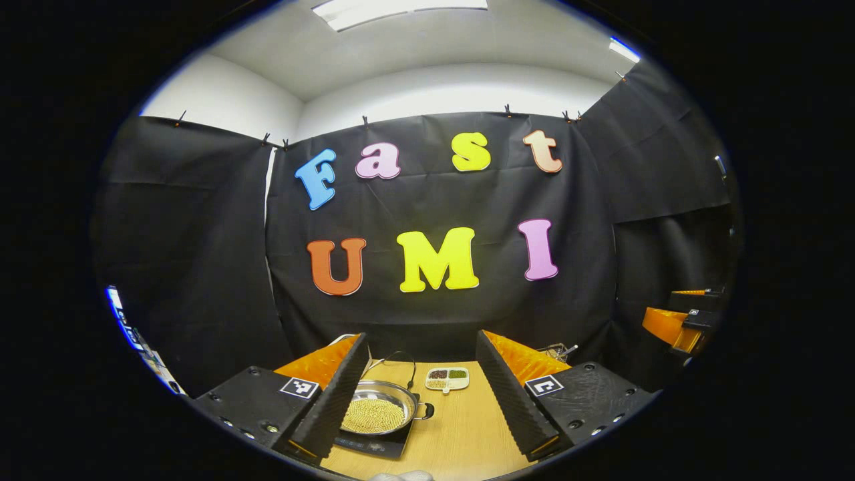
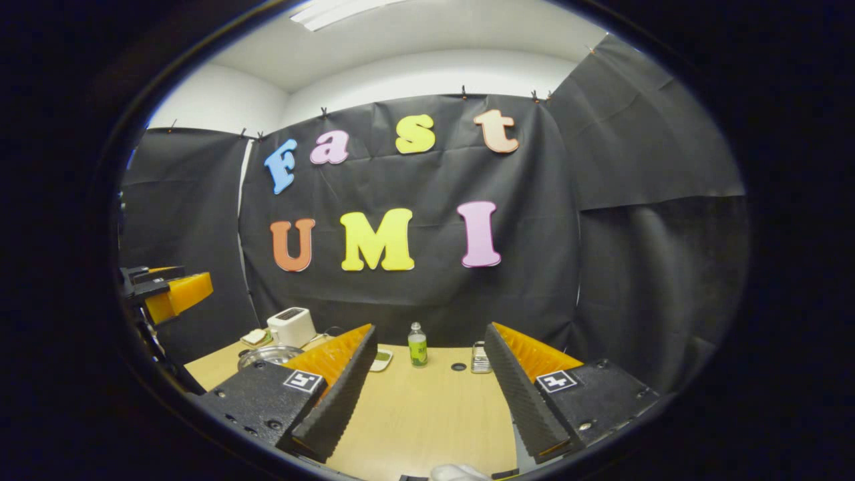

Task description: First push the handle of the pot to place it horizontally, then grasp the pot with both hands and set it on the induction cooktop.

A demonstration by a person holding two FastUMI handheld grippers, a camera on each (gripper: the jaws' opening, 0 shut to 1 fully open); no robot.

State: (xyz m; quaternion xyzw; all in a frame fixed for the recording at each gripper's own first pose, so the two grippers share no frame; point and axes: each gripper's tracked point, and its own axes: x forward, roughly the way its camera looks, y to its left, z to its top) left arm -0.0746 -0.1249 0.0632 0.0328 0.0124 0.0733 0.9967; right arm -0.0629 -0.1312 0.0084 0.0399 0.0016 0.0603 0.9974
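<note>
Both grippers, left and right, hover with jaws apart, holding nothing. The pot sits on the cooktop; withdrawal looks next.

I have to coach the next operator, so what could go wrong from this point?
1. The shallow steel pot is full of small yellowish beads, so a tilt while lifting could spill them over the wooden table.
2. It appears to sit on the flat black induction cooktop already, so a push may slide it off.
3. Both the left tool and the right tool are open and well back, so either could misjudge its approach.
</note>
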